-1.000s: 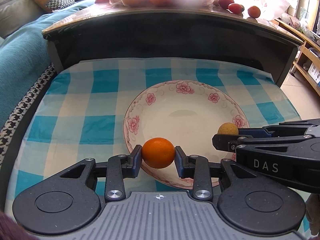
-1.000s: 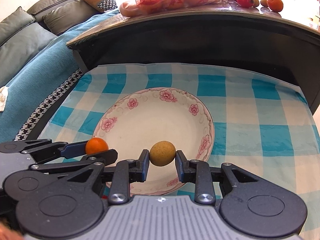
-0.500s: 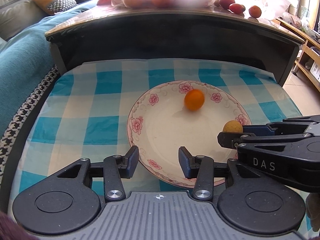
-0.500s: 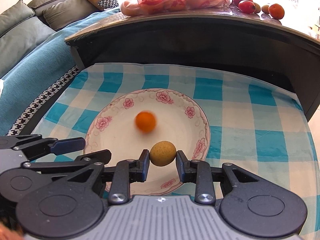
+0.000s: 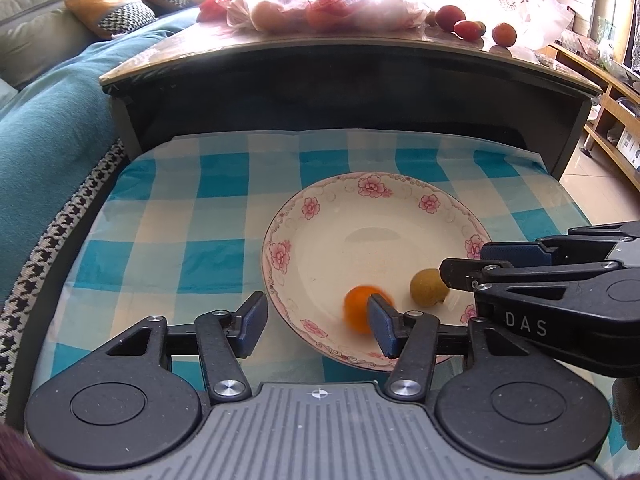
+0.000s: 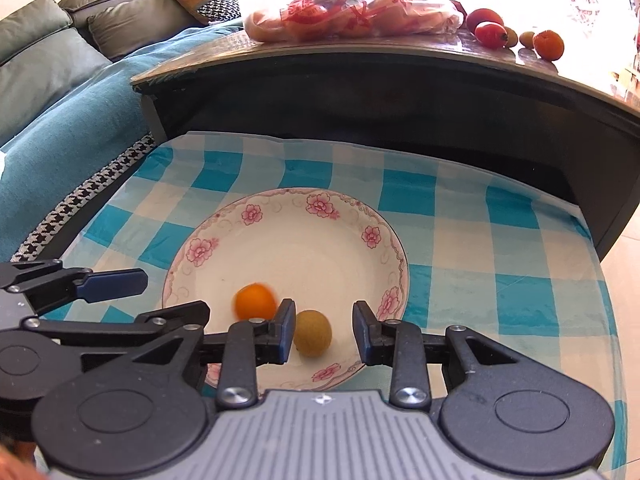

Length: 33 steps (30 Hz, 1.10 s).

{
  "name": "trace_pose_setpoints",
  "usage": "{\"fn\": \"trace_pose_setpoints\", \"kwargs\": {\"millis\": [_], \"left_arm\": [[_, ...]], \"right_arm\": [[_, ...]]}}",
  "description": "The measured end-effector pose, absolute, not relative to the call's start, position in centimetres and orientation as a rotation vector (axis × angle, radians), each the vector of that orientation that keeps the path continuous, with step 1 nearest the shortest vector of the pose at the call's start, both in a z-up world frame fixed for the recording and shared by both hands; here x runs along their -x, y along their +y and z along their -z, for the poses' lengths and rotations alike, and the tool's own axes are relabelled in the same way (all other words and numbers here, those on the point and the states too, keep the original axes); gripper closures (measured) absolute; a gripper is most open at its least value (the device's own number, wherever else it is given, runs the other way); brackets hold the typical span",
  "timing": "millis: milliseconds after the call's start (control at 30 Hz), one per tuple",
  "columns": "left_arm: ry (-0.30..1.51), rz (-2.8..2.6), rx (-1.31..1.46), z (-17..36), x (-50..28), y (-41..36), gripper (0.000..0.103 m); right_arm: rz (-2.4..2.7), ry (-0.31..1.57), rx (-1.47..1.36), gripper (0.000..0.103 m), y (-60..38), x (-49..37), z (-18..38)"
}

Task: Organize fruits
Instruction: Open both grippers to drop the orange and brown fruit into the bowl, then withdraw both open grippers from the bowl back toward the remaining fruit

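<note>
Letting go | both grippers, left gripper (image 5: 316, 322) and right gripper (image 6: 323, 332), are hanging open now | orange fruit (image 6: 255, 301) is rolling in plate (image 6: 280, 208) beside yellow-brown fruit (image 6: 313, 333) | both deliveries looking done

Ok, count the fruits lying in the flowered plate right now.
2. The orange fruit lies near the plate's front rim, blurred. The yellow-green fruit sits just to its right, between the right gripper's open fingers. None looks hidden.

Both grippers tilt downward side by side — left gripper (image 5: 316, 326) jaws just opening wider, right gripper (image 6: 324, 330) jaws parted.
</note>
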<state>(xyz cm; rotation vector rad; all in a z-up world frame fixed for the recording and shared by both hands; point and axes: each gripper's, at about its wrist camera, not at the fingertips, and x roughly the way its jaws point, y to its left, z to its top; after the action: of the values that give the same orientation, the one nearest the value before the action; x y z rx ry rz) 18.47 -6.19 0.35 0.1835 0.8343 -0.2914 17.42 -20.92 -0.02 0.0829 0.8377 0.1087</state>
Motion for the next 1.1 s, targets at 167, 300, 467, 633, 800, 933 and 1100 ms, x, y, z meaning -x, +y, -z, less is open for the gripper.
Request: {"fn": "trace_pose_setpoints", "kwargs": {"millis": [167,300,467,633,800,933,1100], "left_arm": [[0.824,0.293,-0.186,-0.8,-17.9,-6.1,0.039],[0.812,0.294,-0.190,-1.2,-17.5,-6.0,0.039],[0.800,0.293,-0.197,-1.4,-16.8,-6.0,0.038],[0.798,0.293,-0.194,-1.5,-16.4,-5.8,0.037],[0.797,0.293,-0.193,-1.5,-16.2,-5.8,0.037],[0.792,0.295,-0.189,-1.7,-15.7,-5.6,0.037],[0.790,0.295,-0.189,-1.8,-15.4,-5.5,0.037]], "right_arm": [[-0.107,0.829,-0.066,0.070,-20.6,-16.8,-0.5],[-0.101,0.819,-0.058,0.070,-20.4,-16.3,-1.0],[-0.089,0.810,-0.049,0.070,-20.3,-15.6,-1.3],[-0.078,0.800,-0.034,0.070,-20.0,-15.0,-1.6],[-0.073,0.795,-0.018,0.070,-19.7,-14.5,-1.7],[-0.067,0.789,-0.019,0.070,-19.6,-14.1,-1.9],[-0.062,0.785,-0.022,0.070,-19.6,-13.7,-2.0]]}}
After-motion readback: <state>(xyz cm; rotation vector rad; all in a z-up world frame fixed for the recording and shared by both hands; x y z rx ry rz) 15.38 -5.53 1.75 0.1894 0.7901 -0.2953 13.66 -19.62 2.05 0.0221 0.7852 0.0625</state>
